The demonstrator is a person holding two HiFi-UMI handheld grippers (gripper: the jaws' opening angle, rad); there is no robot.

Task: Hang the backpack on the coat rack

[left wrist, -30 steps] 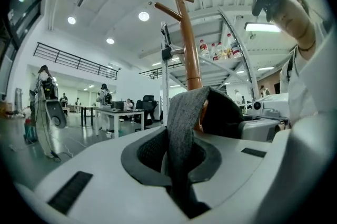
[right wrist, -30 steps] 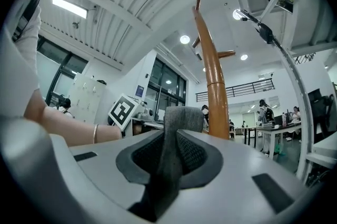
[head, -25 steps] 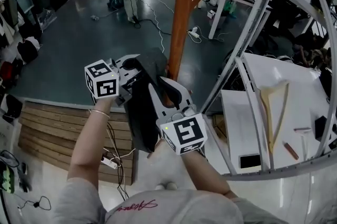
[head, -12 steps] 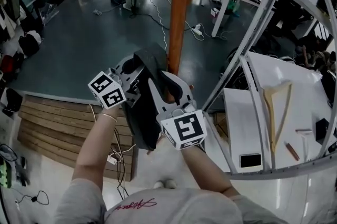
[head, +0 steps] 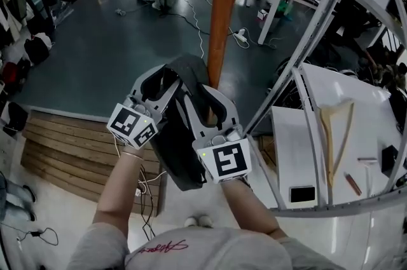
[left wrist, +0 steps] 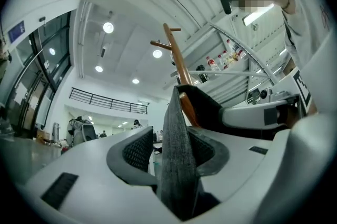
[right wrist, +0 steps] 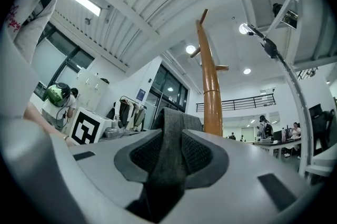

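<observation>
Since the earlier frame my left tool [head: 162, 79] has rolled inward. Its jaws are opening clear of the strap [left wrist: 178, 159] between them. My right tool [head: 202, 100] pinches the strap, its jaws also opening. Risk: both grips loosen before any peg bears the load, and the limp dark-grey backpack [head: 181, 161], hanging against the coat rack [head: 222, 8], drops.
</observation>
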